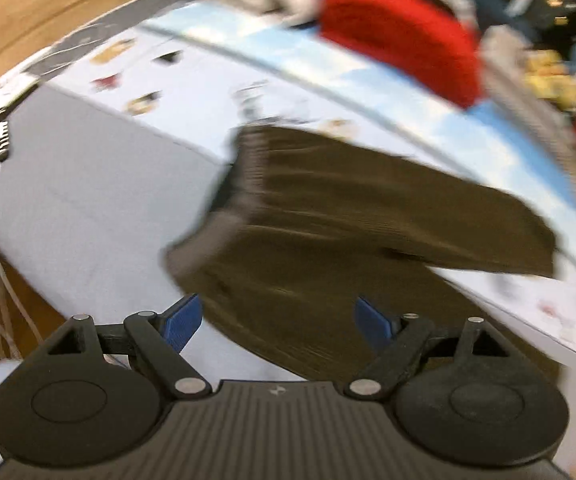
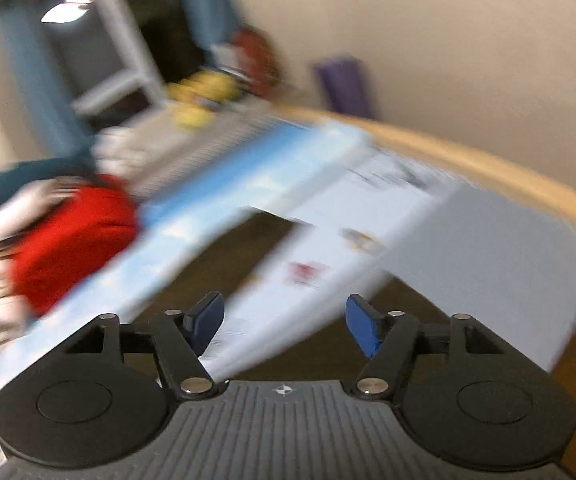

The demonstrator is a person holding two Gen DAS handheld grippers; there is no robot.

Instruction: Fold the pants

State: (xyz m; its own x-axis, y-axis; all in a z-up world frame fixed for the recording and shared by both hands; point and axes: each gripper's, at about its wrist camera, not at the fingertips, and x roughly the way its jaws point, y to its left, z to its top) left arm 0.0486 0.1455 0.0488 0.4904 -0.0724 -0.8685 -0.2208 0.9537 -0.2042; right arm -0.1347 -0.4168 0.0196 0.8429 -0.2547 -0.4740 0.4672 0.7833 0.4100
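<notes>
Pants (image 1: 348, 216): dark brown, lying spread on the pale printed sheet (image 1: 88, 184) over the tabletop, waistband toward the left in your left wrist view. Left gripper (image 1: 278, 320) hangs above them, jaws wide apart, nothing btwn. Red cloth (image 1: 400, 36) sits at the far edge. Right wrist view is v. blurred: your right gripper (image 2: 286, 326) has jaws apart, empty, w/ sheet (image 2: 488, 248) and red cloth (image 2: 72, 240) beyond.

The pants (image 1: 328, 216) are dark brown ribbed cloth, matt. They lie on a smooth printed sheet (image 1: 88, 184). The left tool (image 1: 276, 322) is matt black plastic with blue pads (image 1: 182, 322) and shiny metal pins.
</notes>
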